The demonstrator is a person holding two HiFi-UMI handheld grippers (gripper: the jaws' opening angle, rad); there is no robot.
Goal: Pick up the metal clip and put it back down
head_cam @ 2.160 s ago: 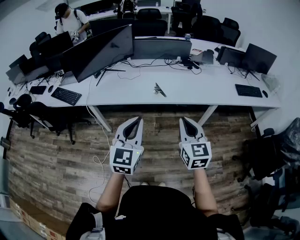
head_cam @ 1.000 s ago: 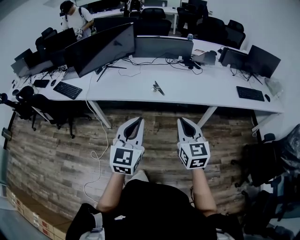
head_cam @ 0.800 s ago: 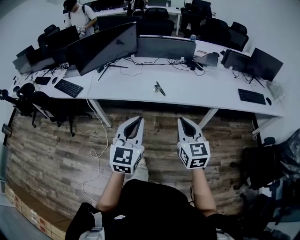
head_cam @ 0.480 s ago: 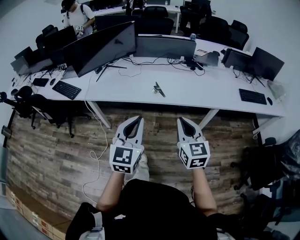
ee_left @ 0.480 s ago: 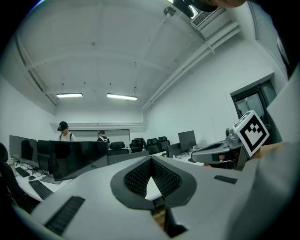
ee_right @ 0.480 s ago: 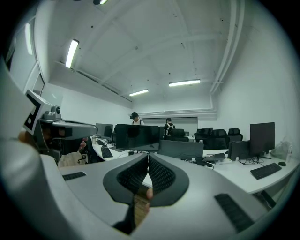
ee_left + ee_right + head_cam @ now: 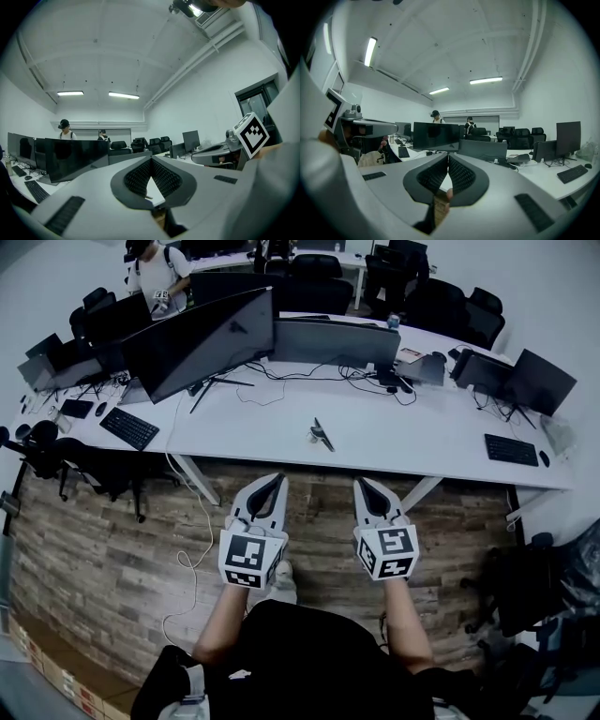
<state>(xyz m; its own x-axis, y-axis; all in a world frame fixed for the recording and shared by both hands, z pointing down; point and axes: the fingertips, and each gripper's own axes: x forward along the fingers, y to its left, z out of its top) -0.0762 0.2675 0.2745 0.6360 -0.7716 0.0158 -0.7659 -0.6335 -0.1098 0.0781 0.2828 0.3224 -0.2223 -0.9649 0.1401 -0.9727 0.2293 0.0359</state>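
Both are staying shut & empty: left gripper (image 7: 277,478) & right gripper (image 7: 360,482) are hovering over the wood floor (image 7: 112,549). The metal clip (image 7: 321,435) is lying on the white desk (image 7: 412,437), well ahead but sitting nearer than a sec ago, so the person is prob. approaching; pickup isn't starting yet.

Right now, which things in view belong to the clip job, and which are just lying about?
Job:
- metal clip, lying on the white desk
- left gripper and right gripper, both shut and empty

Lying about:
- monitors
- keyboard
- office chairs
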